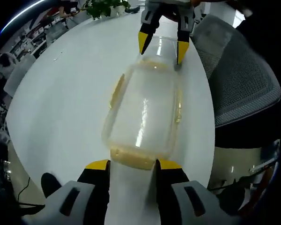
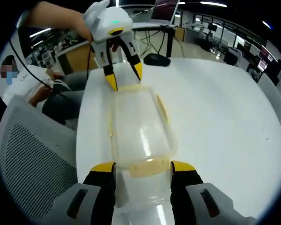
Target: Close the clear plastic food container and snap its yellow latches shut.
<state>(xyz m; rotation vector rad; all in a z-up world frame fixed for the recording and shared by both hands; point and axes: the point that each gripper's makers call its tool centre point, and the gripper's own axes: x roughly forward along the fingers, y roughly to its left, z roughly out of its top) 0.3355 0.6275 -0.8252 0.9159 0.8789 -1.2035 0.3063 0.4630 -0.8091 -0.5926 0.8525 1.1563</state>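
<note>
The clear container sits lengthwise on the white counter between both claws, lid on top. The left claw is spread wide around the near yellow end latch, and the right claw is spread the same way at the opposite end latch. Can't tell if any jaw actually touches the plastic, or if the faint side latches are snapped; a mesh chair stands beside the counter.
</note>
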